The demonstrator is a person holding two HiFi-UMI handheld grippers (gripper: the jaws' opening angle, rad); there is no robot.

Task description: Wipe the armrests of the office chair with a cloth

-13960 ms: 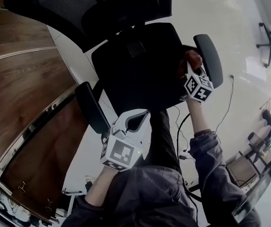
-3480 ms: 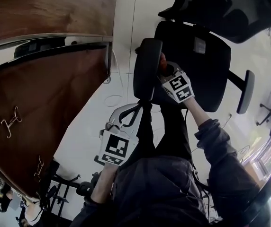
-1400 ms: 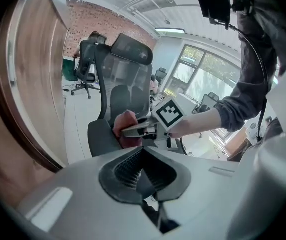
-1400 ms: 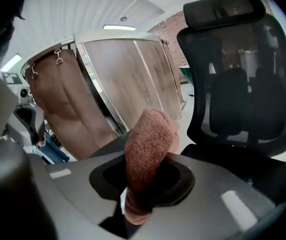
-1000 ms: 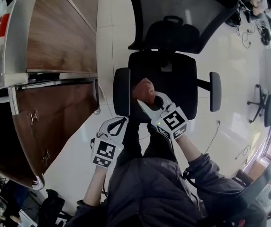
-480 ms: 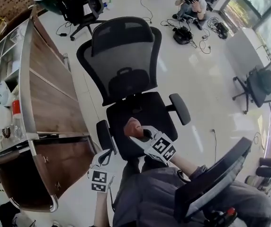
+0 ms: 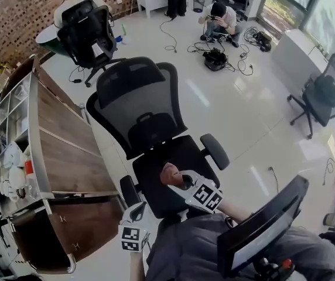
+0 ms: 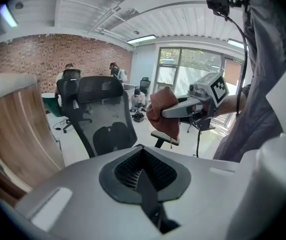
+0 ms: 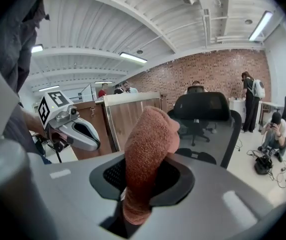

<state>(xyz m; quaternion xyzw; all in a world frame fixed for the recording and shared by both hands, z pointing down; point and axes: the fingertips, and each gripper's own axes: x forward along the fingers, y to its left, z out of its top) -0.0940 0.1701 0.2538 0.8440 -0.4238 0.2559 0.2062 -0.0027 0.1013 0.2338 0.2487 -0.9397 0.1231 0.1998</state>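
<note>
**Cloth lifted off the armrest, held over the seat**

A second ago the right gripper (image 7: 182, 180) had the cloth (image 7: 169, 173) close against the inner side of the armrest (image 7: 129, 190) at the head view's left. Now the cloth sits over the front of the seat (image 7: 176, 157), between that armrest and the one at the view's right (image 7: 214, 151), and appears to touch neither. The head camera has also tipped up since then. The office chair (image 7: 135, 101) looks smaller and lower in the picture, and much more of the room shows: a second chair (image 7: 88, 31) by the brick wall, a person sitting on the floor (image 7: 217, 16), and a monitor's (image 7: 261, 227) edge at lower right.

The right gripper view shows its jaws clenched on the reddish-brown cloth (image 9: 148, 149), which stands up between them in a thick roll. The left gripper (image 7: 136, 211) hangs low beside the wooden desk (image 7: 68, 157), as it did before. Its own view shows the jaws pressed together with nothing between them, and beyond them the right gripper (image 8: 170, 113) with the cloth (image 8: 164, 111) bunched at its tip.

The only print that can be made out is the black-and-white square markers on each gripper's cube (image 7: 205, 198). A pale patch on the back of the second chair is too small to read.
</note>
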